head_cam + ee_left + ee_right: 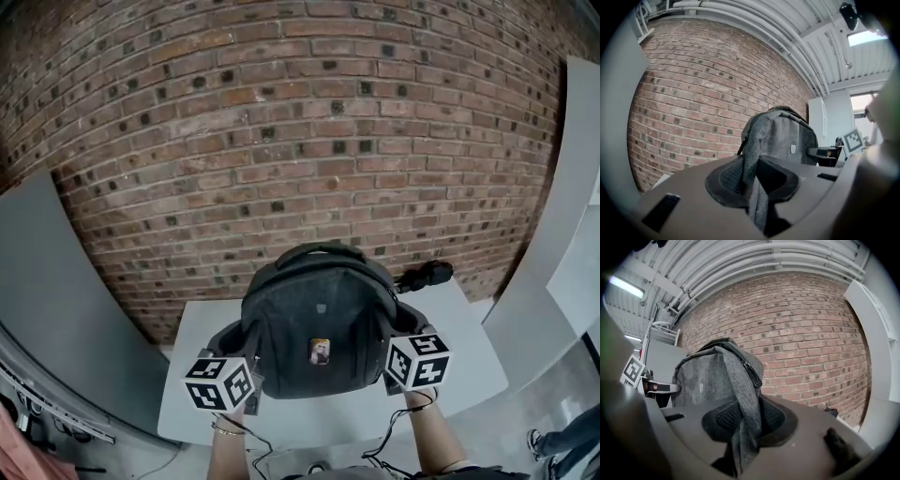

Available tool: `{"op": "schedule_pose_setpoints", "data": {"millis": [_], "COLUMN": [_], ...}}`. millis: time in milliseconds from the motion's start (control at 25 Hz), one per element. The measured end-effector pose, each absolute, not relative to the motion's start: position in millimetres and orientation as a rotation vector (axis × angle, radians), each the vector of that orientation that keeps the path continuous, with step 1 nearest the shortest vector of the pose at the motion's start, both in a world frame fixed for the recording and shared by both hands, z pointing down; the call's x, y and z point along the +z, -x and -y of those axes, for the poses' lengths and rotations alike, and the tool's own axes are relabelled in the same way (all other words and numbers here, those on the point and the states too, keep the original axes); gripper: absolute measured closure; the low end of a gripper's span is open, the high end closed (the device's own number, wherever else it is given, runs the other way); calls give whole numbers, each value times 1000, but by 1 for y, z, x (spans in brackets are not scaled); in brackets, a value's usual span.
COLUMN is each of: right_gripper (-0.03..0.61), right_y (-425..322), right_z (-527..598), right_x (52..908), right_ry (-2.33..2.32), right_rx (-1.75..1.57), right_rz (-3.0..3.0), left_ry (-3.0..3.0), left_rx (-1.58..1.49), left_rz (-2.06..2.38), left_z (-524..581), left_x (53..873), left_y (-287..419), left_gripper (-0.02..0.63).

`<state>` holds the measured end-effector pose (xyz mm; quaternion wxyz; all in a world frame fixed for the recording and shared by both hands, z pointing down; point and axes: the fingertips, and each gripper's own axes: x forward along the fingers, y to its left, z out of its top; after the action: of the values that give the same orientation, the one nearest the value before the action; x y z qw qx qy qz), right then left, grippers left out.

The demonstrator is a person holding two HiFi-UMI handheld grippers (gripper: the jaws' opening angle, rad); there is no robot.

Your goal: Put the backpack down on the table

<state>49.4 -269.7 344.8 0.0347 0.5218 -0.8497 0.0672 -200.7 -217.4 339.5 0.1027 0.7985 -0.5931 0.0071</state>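
Head view steeply down; gripper views level, close, opposite sides; all share backpack (300,309).

Left gripper (752,180) and right gripper (749,420) moulded in grey, pads (725,177) lined in black mesh, white cubes (220,382) marked with black squares — a thin bracelet (225,429) worn, black cables (384,437) attached.

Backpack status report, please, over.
Both shut on backpack fabric: left hand-held gripper, right hand-held gripper. Backpack upright over table. Small black object at table's far edge.
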Motion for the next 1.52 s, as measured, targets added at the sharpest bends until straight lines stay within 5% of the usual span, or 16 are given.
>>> {"op": "schedule_pose_setpoints", "data": {"millis": [1520], "right_gripper": [489], "right_y": [-58], "right_z": [301], "right_x": [416], "right_ry": [-1473], "right_rx": [356], "right_rz": [2523], "left_ry": [-2188], "left_rx": [137], "left_rz": [1740], "left_z": [239], "left_x": [408], "left_y": [189], "left_gripper": [540]}}
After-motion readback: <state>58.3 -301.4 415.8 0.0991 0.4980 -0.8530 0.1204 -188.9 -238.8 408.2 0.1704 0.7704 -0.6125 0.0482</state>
